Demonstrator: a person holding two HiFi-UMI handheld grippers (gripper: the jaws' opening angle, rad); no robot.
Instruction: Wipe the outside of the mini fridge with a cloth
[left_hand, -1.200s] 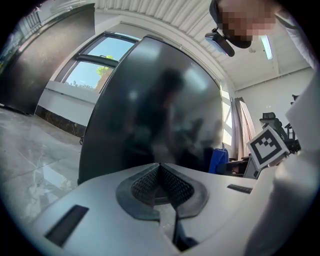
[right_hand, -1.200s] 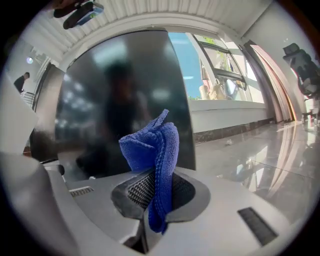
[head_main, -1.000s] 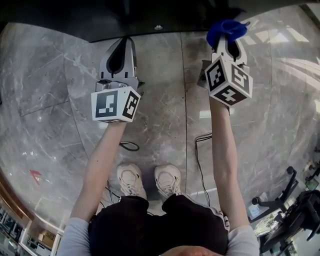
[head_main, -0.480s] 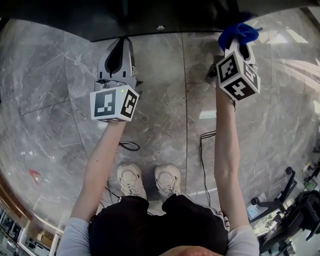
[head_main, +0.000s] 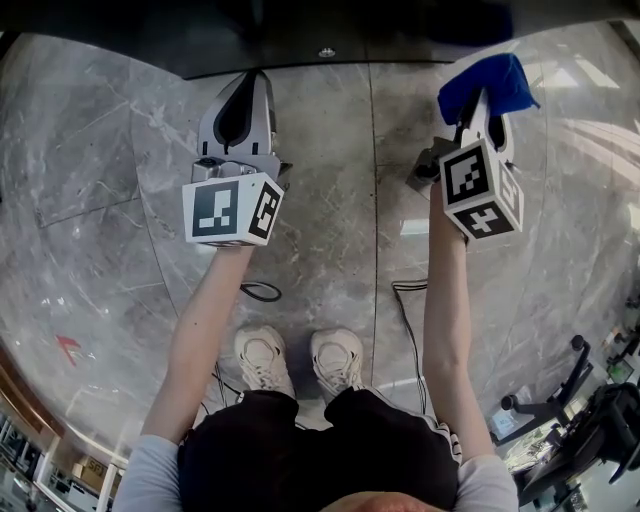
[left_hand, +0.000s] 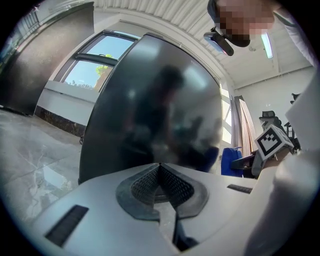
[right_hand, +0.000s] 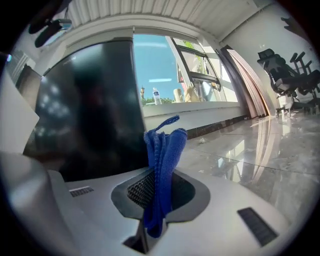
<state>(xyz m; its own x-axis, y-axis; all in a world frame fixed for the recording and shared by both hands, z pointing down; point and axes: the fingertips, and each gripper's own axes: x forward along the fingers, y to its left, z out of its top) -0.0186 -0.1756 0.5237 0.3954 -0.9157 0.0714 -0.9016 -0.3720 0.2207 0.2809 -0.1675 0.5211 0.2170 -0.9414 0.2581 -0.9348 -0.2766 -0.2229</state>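
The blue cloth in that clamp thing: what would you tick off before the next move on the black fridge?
1. Cloth held firmly: ok. The blue cloth is pinched between the jaws of the right gripper and stands up out of them.
2. Spare tool empty: ok. The left gripper has its jaws together with nothing between them.
3. Surface in front: ok. The mini fridge fills the left gripper view.
4. Cloth touching the fridge: cannot tell. It shows beside the fridge's edge.
5. Footing: probably not ok. A cable lies on the floor near the shoes.
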